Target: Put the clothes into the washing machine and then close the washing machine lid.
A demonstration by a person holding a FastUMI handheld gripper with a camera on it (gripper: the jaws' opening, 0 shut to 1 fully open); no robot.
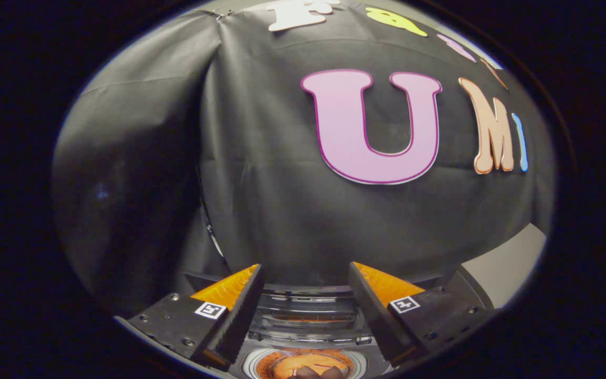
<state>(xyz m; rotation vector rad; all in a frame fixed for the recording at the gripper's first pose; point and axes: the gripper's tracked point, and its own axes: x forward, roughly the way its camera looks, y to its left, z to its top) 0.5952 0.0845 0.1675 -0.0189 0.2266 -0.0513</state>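
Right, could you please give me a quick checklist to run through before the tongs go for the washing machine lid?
1. Tongs open and holding nothing: ok.
2. Orange clothes lying inside the drum opening: ok.
3. Clear lid closed: not ok, it appears to stand raised just beyond the opening.
4. Lid lined up between the fingers: ok.
5. Clothes clear of the opening's rim all round: cannot tell, its near side is cut off.
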